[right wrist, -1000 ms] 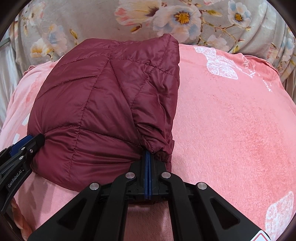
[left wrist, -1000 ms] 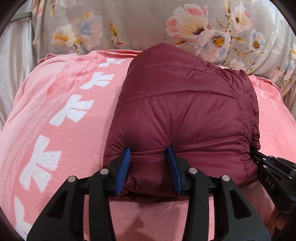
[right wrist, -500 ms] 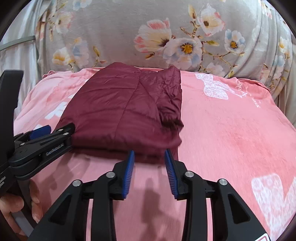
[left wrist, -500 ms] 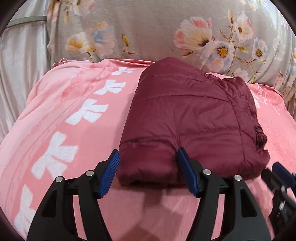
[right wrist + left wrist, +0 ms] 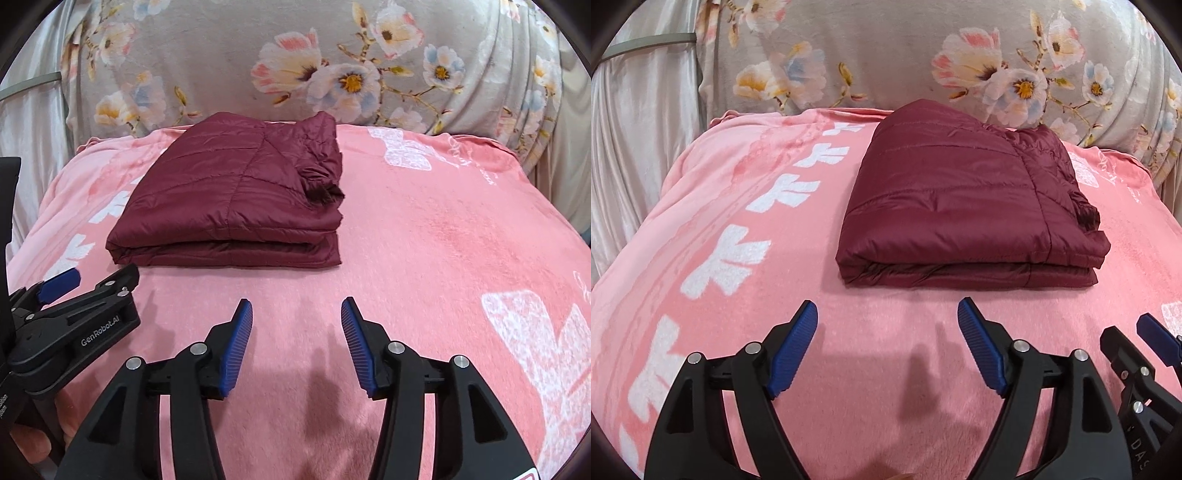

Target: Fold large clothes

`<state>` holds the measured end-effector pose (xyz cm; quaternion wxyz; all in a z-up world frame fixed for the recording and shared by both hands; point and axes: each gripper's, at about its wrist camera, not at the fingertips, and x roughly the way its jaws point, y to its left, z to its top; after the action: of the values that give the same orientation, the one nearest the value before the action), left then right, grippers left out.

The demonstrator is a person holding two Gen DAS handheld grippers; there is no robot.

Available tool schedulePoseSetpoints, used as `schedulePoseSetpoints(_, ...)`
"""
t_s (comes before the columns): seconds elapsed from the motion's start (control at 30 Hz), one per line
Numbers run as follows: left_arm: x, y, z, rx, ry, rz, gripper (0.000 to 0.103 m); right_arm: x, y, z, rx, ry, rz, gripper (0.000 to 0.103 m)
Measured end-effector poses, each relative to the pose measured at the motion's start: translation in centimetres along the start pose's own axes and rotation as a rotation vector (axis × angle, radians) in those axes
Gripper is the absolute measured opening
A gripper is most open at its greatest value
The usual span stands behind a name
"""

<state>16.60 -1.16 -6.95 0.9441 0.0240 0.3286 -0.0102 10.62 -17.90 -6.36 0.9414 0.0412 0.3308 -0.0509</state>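
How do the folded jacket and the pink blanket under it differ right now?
The maroon jacket is shiny and quilted; the pink blanket is matte, fuzzy, with white prints. The jacket is folded into a compact stack; the blanket lies spread out beneath it. Neither is held by a gripper.

Left gripper [image 5: 887,321] and right gripper [image 5: 296,317] just opened, empty.

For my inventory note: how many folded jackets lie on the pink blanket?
1. The dark red jacket lies folded on the pink blanket, near the flowered pillow. No other is visible.
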Motion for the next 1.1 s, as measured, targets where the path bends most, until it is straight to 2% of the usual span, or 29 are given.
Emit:
schedulePoseSetpoints(0.43, -1.6, -0.4, -1.1, 0.010, -0.035, 0.037, 0.078, -0.4, 0.4, -0.7, -0.022, 0.008, -0.019, 0.053)
schedulePoseSetpoints(0.7, -1.3, -0.2, -1.2, 0.008, -0.020, 0.047, 0.078, 0.1, -0.5, -0.8, 0.023, 0.032, -0.013, 0.053)
schedulePoseSetpoints(1.1, -1.4, -0.2, -1.2, 0.007, -0.029, 0.059, 0.078, 0.0, -0.5, -0.8, 0.011, 0.024, -0.026, 0.053)
